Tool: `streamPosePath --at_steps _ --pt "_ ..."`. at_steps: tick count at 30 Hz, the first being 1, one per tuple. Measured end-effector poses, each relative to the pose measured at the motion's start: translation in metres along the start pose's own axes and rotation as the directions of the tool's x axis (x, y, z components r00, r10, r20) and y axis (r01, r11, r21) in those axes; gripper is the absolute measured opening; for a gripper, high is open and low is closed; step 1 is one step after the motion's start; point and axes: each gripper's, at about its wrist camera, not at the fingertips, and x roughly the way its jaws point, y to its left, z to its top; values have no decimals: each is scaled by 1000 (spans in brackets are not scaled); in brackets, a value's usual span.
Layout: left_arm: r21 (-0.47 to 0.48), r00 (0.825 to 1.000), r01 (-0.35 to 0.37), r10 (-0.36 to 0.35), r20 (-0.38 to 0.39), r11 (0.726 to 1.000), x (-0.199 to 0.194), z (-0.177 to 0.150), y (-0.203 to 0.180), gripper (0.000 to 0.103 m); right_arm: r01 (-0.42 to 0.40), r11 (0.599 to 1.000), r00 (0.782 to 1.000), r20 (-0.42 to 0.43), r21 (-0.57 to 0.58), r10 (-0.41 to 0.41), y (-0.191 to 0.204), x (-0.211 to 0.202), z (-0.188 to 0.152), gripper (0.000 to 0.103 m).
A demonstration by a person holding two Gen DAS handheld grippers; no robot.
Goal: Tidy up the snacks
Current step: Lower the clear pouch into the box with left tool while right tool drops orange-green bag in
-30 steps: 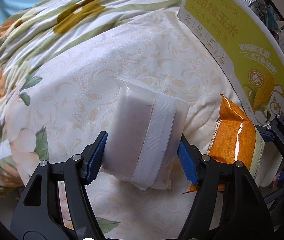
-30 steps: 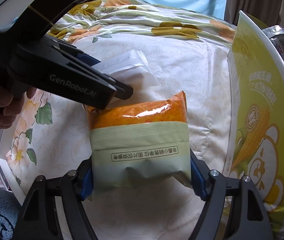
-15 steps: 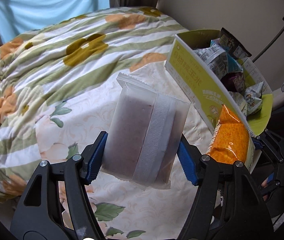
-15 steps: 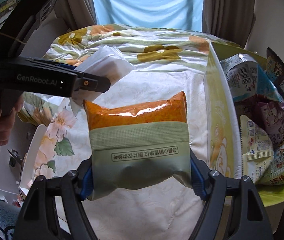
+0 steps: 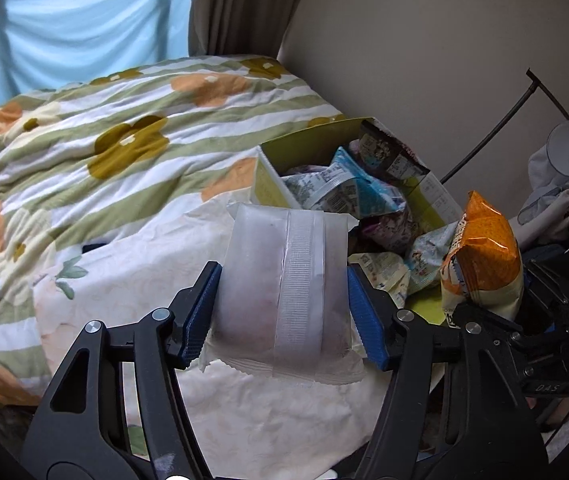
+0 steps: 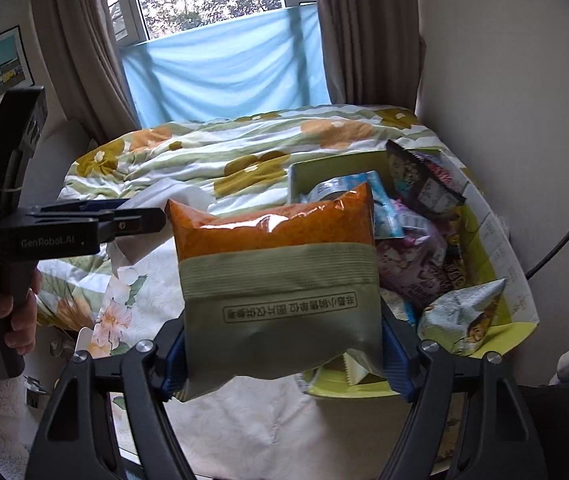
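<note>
My left gripper point(image 5: 284, 308) is shut on a frosted white snack packet point(image 5: 284, 280), held upright above the bed. My right gripper point(image 6: 280, 350) is shut on an orange and green snack bag point(image 6: 276, 272), also lifted off the bed. In the left wrist view the orange bag point(image 5: 482, 256) hangs at the right, over the near end of the yellow-green cardboard box point(image 5: 308, 144). In the right wrist view the box point(image 6: 500, 240) lies to the right of the bag, filled with several snack packets point(image 6: 412, 264). There the left gripper point(image 6: 140, 220) shows at the left with the white packet point(image 6: 172, 196).
A flowered green-striped quilt point(image 5: 104, 140) covers the bed, with a cream floral sheet point(image 5: 144, 264) near me. The box sits against a beige wall point(image 5: 424, 40). Curtains and a blue cloth point(image 6: 224, 68) hang at the window behind. A hand point(image 6: 4, 312) holds the left gripper's handle.
Both grippers have risen from the bed with their packets and tilted up. The box's open top and the snacks inside it have come into view, as have the wall and window.
</note>
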Motion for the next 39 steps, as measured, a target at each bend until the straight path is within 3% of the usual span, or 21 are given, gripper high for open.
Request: streamPosePath --at_steps 3,12,14,15,16,19,25,35,37,39 --pt "-47 1000 25 -25 -3 999 21 4 -29 59 -26 999 1000 -8 25 26 -35 -5 5 74" --pt "-72 998 -32 29 -52 997 82 3 -117 59 -45 999 998 -41 -18 44 -119 -9 21 74" --pt "-87 998 -53 50 -40 995 89 0 -127 71 -59 998 997 -55 -32 57 -132 -5 24 74" --pt "-91 997 -76 73 -39 993 92 -3 -132 92 -67 997 996 -64 -39 64 -138 -3 26 74" --pt "-95 993 -113 110 -37 989 95 -5 -136 102 -75 996 995 -73 -46 71 -143 0 26 74" --pt "-104 984 -177 172 -51 979 98 -12 -137 103 -96 993 991 -98 -62 90 -154 7 27 74" --pt "-138 960 -280 276 -42 950 82 -31 -133 103 -121 986 987 -123 -116 106 -151 18 29 74" --pt "-201 914 -402 405 -27 893 45 -47 -119 103 -230 962 963 -174 -144 204 -120 40 35 77" --pt "-213 907 -416 419 -36 884 40 -51 -116 103 -239 960 959 -192 -148 209 -114 45 33 80" --pt "-220 902 -427 429 -43 877 36 -57 -112 103 -249 958 955 -203 -143 218 -111 49 31 94"
